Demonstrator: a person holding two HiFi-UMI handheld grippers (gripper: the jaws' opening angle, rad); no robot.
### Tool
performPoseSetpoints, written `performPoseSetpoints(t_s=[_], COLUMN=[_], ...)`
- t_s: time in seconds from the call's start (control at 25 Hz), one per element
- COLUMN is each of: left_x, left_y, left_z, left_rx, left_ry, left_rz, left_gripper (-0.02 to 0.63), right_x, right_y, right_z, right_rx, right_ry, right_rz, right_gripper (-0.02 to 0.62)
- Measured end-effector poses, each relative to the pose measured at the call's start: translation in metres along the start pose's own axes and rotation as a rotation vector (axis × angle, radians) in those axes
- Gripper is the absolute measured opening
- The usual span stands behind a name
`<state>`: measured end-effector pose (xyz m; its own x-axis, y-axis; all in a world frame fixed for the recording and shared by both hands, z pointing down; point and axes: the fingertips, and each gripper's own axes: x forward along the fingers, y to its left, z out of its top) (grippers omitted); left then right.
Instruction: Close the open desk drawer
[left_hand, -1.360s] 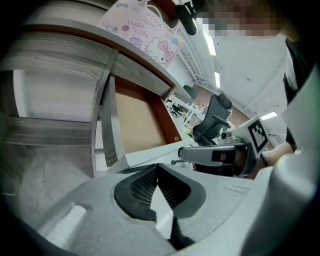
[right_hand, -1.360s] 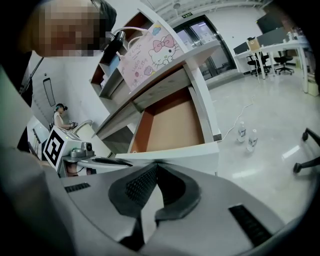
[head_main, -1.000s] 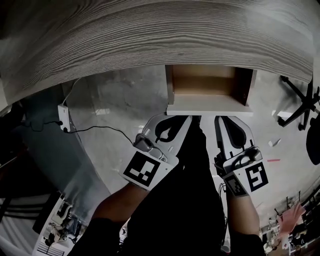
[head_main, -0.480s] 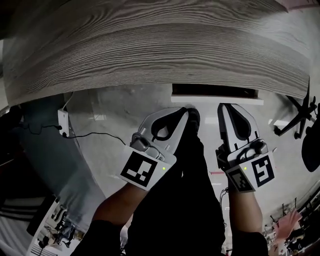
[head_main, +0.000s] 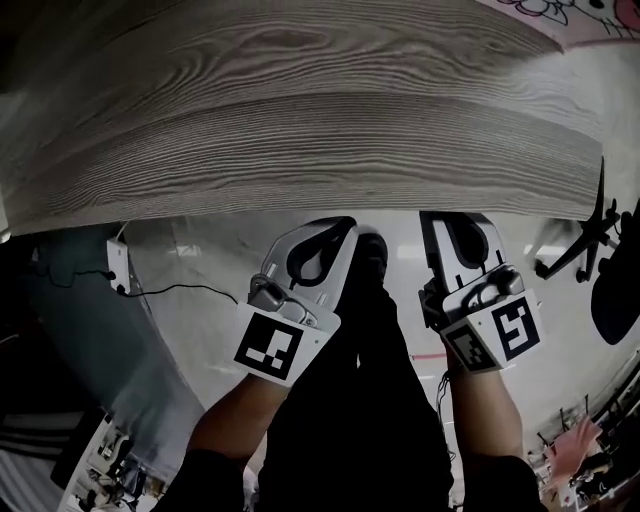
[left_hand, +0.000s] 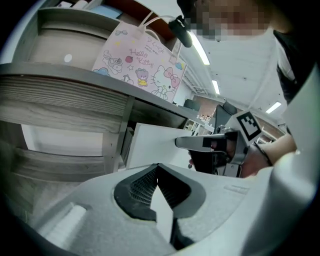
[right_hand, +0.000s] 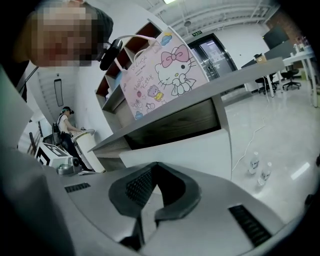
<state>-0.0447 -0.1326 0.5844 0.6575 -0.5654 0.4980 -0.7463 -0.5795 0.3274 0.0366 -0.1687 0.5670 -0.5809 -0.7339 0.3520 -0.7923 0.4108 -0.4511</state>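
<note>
White drawer front sliding under desktop since earlier frame. I am holding left gripper, right gripper at it, jaws together, empty. Finishing push, likely; next: seating flush.

The desk drawer shows only its plain white front panel. The panel stands upright under the wood-grain desktop, just ahead of the left gripper. It spans flat and wide just beyond the right gripper. Whether either touches it is unclear. From the head view, the desktop hides it.
</note>
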Motion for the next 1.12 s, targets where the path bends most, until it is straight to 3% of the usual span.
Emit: performPoseSetpoints(t_s=[0.36,0.68,0.96,1.12], left_x=[0.005,0.015,0.013,0.01], left_y=[0.018,0.021,0.021,0.013], left_z=[0.011,0.005,-0.003,-0.008], left_rx=[-0.017,-0.024,-0.025,-0.023], left_ry=[-0.016,0.002,0.011,0.014], left_rz=[-0.001,-0.009,-0.022,-0.03], left_gripper=[0.006,0.006,0.006,0.006], right_x=[0.028,0.03,0.03,0.031], right_y=[-0.001,-0.006,-0.007,-0.017], right_z=[0.012,0.01,0.009,-0.003], right_rx=[-0.06,-0.108,-0.13,-0.034], right_ry=[-0.028,-0.074,-0.078,-0.073], right_rz=[-0.006,-0.069,-0.052,-0.098], right_gripper=[0.012,0.011,0.011,0.012])
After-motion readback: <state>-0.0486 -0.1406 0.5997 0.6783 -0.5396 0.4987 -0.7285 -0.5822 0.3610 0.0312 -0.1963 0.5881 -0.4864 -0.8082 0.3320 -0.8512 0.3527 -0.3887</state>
